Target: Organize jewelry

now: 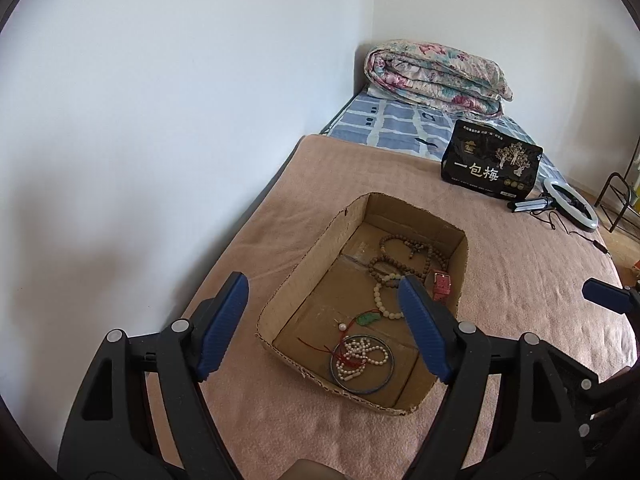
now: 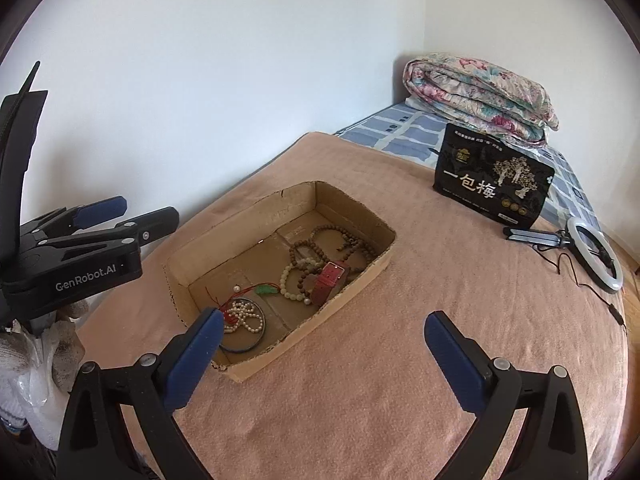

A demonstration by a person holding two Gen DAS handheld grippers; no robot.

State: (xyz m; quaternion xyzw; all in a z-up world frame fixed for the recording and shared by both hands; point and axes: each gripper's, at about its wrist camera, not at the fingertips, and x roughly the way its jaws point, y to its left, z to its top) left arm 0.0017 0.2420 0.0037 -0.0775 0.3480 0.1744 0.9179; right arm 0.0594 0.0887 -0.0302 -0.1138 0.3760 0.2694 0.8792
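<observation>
both claws hang released, left gripper (image 1: 324,328) and right gripper (image 2: 322,354) empty. in the box (image 2: 362,276), beads (image 2: 296,280) look light, limp, slippery; hook a strand mid-loop.

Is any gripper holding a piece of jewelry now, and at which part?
Nothing is held. The left gripper and right gripper are both open and empty; all jewelry lies in the cardboard box.

Bead strands (image 1: 404,258), bangle (image 1: 362,364), red watch (image 2: 329,282) in cardboard box (image 1: 308,260)
</observation>
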